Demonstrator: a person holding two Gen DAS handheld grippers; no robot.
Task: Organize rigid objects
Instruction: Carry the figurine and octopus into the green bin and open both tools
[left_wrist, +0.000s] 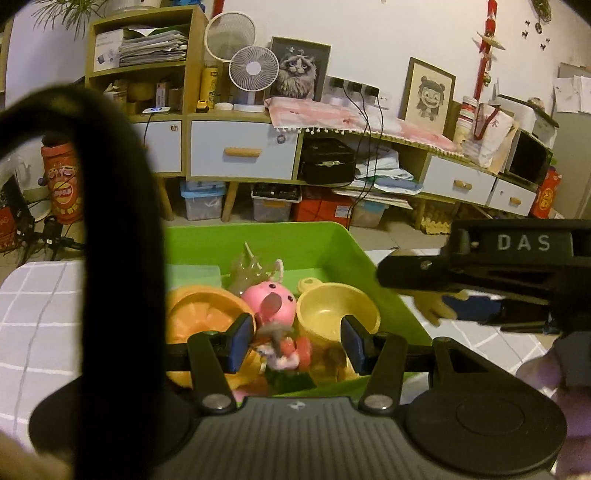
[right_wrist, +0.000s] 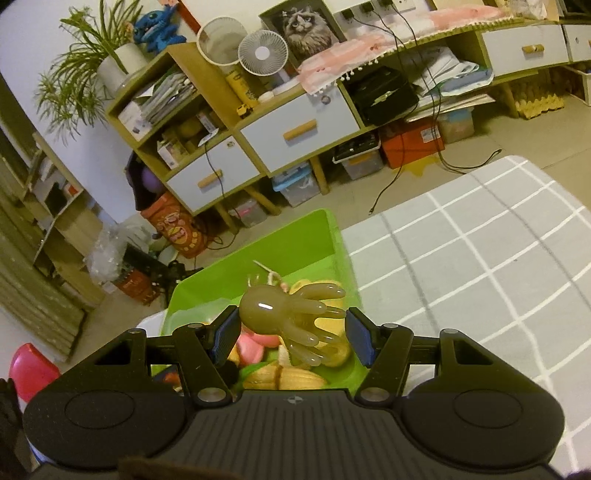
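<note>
Jaws of our right gripper (right_wrist: 291, 334) pinch a glossy, translucent tan rubbery octopus toy (right_wrist: 286, 315) above the smooth green plastic bin (right_wrist: 332, 236); our left gripper (left_wrist: 295, 341) jaws stand spread, empty.

Inside a lived-in home, likely a living room. Along the white wall, a low wooden sideboard (left_wrist: 243, 147) with pale drawers, stacked papers (left_wrist: 151, 46) on its shelves. On top, two small desk fans (left_wrist: 253, 70), a framed cat picture (left_wrist: 299, 70), a framed cartoon drawing (left_wrist: 428, 92) and a pink fringed cloth (left_wrist: 354, 118). Chargers (left_wrist: 354, 88) plugged into wall sockets, cables trailing down. Underneath, clear storage boxes (left_wrist: 201, 203) on the floor. Up on the shelf unit, a potted plant (right_wrist: 110, 62) beside a blue plush toy (right_wrist: 159, 26). In front, a checked grey tablecloth (right_wrist: 480, 251) and a green bin (left_wrist: 255, 243) of toys.
</note>
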